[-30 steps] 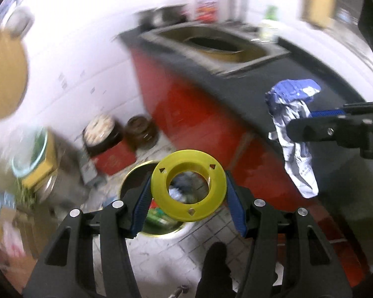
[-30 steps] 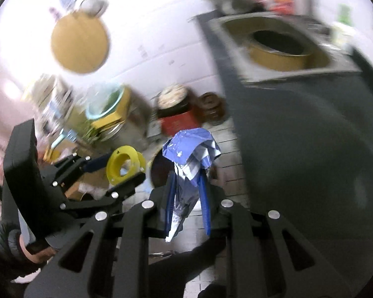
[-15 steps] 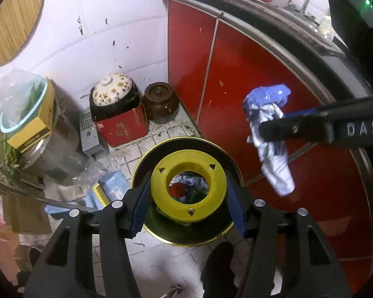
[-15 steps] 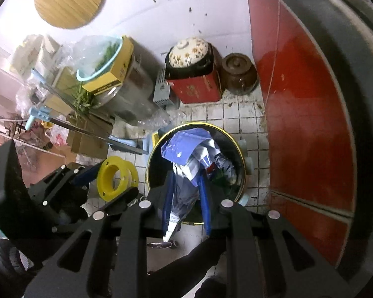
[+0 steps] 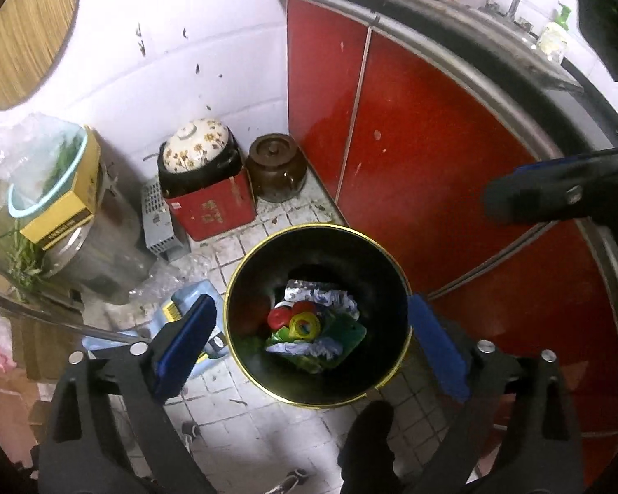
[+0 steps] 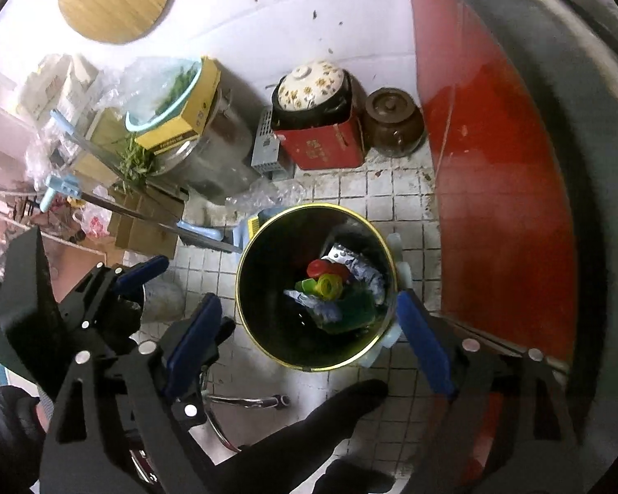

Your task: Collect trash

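In the left wrist view, the left gripper [image 5: 311,331] hangs over the round black gold-rimmed trash bin [image 5: 385,265], its jaws just sprung apart and empty; the yellow plastic ring [image 5: 303,326] lies inside, so the drop looks done. Next comes lifting clear, minding the red cabinet door [image 5: 424,131] close by. In the right wrist view, the right gripper [image 6: 307,329], jaws likewise just opened and empty, frames the bin, the crumpled blue-and-white wrapper [image 6: 366,276] inside; open tiled floor [image 6: 391,189] lies beyond.

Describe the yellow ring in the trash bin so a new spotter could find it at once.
Start at the red cabinet doors; on the tiled floor before them stands a round black bin with a gold rim. Near the middle of the heap inside lies the yellow ring, beside a red cap and above crumpled blue-and-white wrappers. It is the only yellow hoop with an open centre there.
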`<action>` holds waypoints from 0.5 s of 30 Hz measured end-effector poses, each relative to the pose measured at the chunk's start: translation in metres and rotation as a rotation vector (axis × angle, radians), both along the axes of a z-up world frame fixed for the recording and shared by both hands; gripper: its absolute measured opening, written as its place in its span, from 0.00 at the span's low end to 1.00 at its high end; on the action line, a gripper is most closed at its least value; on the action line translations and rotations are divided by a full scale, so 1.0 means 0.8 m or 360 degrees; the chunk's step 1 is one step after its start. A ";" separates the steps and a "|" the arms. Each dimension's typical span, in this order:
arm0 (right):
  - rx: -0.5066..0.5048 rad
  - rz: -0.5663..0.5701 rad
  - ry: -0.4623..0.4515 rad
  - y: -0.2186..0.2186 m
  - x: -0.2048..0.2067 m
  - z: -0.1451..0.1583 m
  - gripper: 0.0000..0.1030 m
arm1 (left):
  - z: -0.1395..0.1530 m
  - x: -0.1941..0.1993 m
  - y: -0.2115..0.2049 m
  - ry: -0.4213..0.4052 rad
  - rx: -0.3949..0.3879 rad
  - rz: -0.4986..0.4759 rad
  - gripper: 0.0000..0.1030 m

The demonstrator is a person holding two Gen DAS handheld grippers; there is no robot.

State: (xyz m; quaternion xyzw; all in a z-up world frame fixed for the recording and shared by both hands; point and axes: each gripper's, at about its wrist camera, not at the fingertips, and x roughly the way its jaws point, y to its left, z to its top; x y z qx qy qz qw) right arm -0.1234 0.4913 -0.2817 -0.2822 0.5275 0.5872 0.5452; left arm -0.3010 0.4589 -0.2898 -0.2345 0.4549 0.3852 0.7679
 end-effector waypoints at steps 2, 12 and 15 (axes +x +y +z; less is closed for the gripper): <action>0.0018 -0.0029 -0.0021 -0.021 0.009 0.024 0.89 | 0.020 0.006 -0.012 0.0023 0.0019 -0.0012 0.91; 0.0200 -0.0524 -0.0211 -0.265 0.105 0.200 0.93 | 0.171 0.125 -0.129 0.0027 0.0170 -0.0455 0.94; 0.0242 -0.0785 -0.0346 -0.367 0.134 0.241 0.93 | 0.207 0.180 -0.178 -0.0045 0.0162 -0.0647 0.94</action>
